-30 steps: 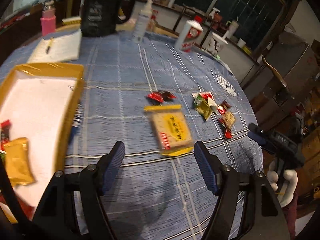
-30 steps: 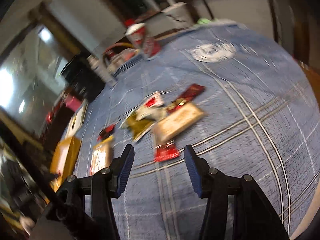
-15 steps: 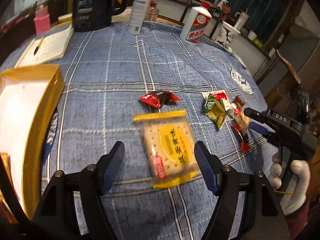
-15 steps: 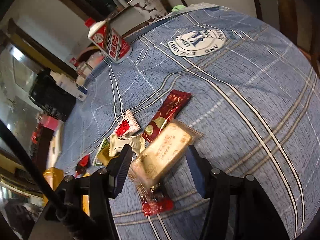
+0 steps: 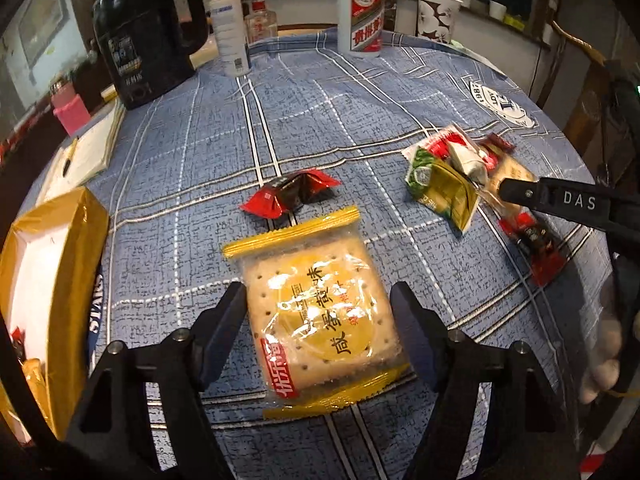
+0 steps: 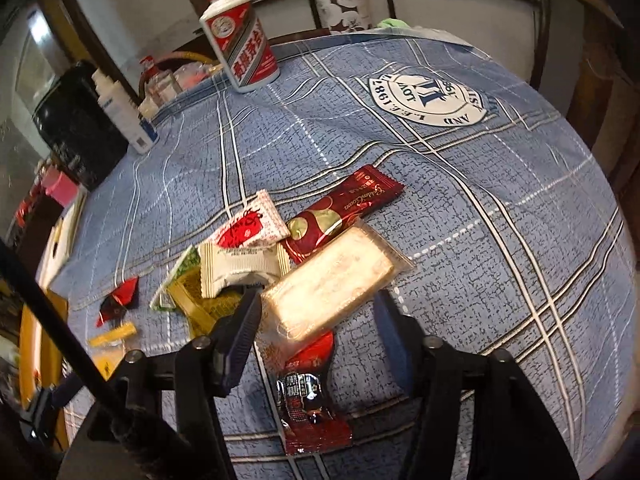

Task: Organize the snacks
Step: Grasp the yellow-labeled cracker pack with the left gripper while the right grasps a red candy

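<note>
My left gripper (image 5: 318,312) is open, its fingers on either side of a yellow-edged cracker packet (image 5: 316,312) lying on the blue checked tablecloth (image 5: 320,120). A red-and-black candy (image 5: 290,196) lies just beyond it. My right gripper (image 6: 316,320) is open around the near end of a clear-wrapped pale bar (image 6: 332,280). Under it lies a red-and-black sachet (image 6: 308,404). Beside it are a dark red bar (image 6: 340,212), a white-red packet (image 6: 252,228), a cream packet (image 6: 236,268) and a green-gold packet (image 6: 192,296). The same pile (image 5: 452,176) shows in the left wrist view, with the right gripper's finger (image 5: 560,200) over it.
A yellow-rimmed tray (image 5: 60,240) stands at the left table edge with a few snacks in it. At the back stand a black kettle (image 5: 148,48), a white spray bottle (image 5: 230,32), a liquor bottle (image 5: 362,12), a paper cup (image 5: 436,16) and a notepad (image 5: 88,152).
Both grippers have moved forward and down toward the table. The left now straddles the cracker packet; the right now straddles the clear-wrapped bar. Both stayed open.
</note>
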### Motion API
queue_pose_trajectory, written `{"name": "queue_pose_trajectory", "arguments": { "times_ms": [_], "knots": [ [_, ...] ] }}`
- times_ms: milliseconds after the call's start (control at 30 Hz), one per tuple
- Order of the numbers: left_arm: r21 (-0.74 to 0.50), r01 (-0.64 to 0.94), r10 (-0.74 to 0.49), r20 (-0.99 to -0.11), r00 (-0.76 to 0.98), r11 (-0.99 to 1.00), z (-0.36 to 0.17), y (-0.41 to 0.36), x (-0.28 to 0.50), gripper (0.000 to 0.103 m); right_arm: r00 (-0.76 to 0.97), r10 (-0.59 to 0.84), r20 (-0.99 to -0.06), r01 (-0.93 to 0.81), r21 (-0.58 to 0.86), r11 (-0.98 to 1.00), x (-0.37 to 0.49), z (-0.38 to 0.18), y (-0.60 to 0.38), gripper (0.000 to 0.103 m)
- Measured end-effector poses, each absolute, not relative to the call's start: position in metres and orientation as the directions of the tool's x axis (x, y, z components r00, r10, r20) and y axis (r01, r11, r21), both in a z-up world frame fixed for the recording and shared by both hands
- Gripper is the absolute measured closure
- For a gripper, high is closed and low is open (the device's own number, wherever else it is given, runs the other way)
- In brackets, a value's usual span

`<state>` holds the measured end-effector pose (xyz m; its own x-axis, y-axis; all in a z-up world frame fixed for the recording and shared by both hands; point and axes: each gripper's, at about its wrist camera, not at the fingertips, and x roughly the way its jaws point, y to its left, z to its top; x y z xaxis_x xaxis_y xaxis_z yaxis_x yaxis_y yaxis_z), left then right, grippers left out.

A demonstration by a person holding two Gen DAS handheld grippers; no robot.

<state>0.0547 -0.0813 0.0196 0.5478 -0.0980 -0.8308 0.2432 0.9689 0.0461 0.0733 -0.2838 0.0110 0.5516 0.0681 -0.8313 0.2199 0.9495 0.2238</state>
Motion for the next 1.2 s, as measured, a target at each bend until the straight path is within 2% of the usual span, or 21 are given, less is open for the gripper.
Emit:
{"name": "queue_pose_trajectory", "arguments": {
  "times_ms": [33, 67, 100, 133, 333, 500, 600, 667, 700, 733, 867, 1000, 1067, 1100, 1200],
  "knots": [
    [0.041, 0.252, -0.106, -0.832, 0.544, 0.967, 0.020, -0.081, 0.053, 0.030, 0.550, 0.096, -0.829, 0.206, 0.246, 0.947, 0.072, 0.011, -0.285, 0.080],
    [0.034, 0.257, -0.115, -0.832, 0.542, 0.966, 0.020, -0.080, 0.051, 0.030, 0.551, 0.121, -0.826, 0.200, 0.271, 0.942, 0.072, 0.011, -0.286, 0.085],
    [0.028, 0.260, -0.122, -0.832, 0.541, 0.965, 0.021, -0.078, 0.049, 0.030, 0.553, 0.133, -0.822, 0.195, 0.283, 0.939, 0.070, 0.011, -0.288, 0.095],
    [0.023, 0.260, -0.126, -0.832, 0.540, 0.965, 0.022, -0.076, 0.047, 0.031, 0.558, 0.136, -0.819, 0.190, 0.285, 0.940, 0.068, 0.013, -0.289, 0.099],
    [-0.022, 0.247, -0.162, -0.813, 0.560, 0.969, 0.037, -0.058, 0.028, 0.031, 0.601, 0.179, -0.779, 0.136, 0.321, 0.937, 0.050, 0.022, -0.287, 0.102],
    [-0.065, 0.234, -0.195, -0.784, 0.589, 0.970, 0.056, -0.038, 0.007, 0.031, 0.638, 0.184, -0.748, 0.094, 0.313, 0.945, 0.035, 0.038, -0.278, 0.102],
    [-0.089, 0.221, -0.208, -0.771, 0.602, 0.971, 0.064, -0.027, -0.003, 0.031, 0.651, 0.189, -0.736, 0.120, 0.345, 0.931, 0.036, 0.041, -0.285, 0.099],
    [-0.102, 0.220, -0.219, -0.761, 0.611, 0.970, 0.068, -0.021, -0.010, 0.031, 0.636, 0.188, -0.748, 0.165, 0.370, 0.914, 0.042, 0.037, -0.294, 0.076],
    [-0.105, 0.220, -0.222, -0.757, 0.615, 0.970, 0.070, -0.019, -0.014, 0.031, 0.624, 0.187, -0.758, 0.188, 0.378, 0.906, 0.046, 0.033, -0.298, 0.058],
    [-0.108, 0.221, -0.225, -0.751, 0.621, 0.969, 0.073, -0.016, -0.019, 0.031, 0.618, 0.187, -0.764, 0.197, 0.381, 0.904, 0.046, 0.032, -0.299, 0.056],
    [-0.139, 0.224, -0.252, -0.737, 0.628, 0.965, 0.078, -0.003, -0.031, 0.031, 0.580, 0.195, -0.791, 0.146, 0.336, 0.930, 0.041, 0.025, -0.287, 0.056],
    [-0.175, 0.209, -0.269, -0.725, 0.633, 0.962, 0.083, 0.012, -0.037, 0.031, 0.563, 0.123, -0.817, 0.092, 0.210, 0.973, 0.031, 0.018, -0.267, 0.057],
    [-0.190, 0.195, -0.272, -0.715, 0.644, 0.962, 0.086, 0.022, -0.042, 0.031, 0.560, 0.083, -0.824, 0.099, 0.166, 0.981, 0.029, 0.014, -0.264, 0.062],
    [-0.193, 0.187, -0.268, -0.709, 0.652, 0.963, 0.088, 0.028, -0.045, 0.031, 0.551, 0.073, -0.831, 0.108, 0.158, 0.982, 0.029, 0.011, -0.264, 0.069],
    [-0.209, 0.160, -0.261, -0.695, 0.670, 0.965, 0.092, 0.046, -0.054, 0.031, 0.557, 0.086, -0.826, 0.121, 0.183, 0.976, 0.028, 0.011, -0.270, 0.073]
  ]
}}
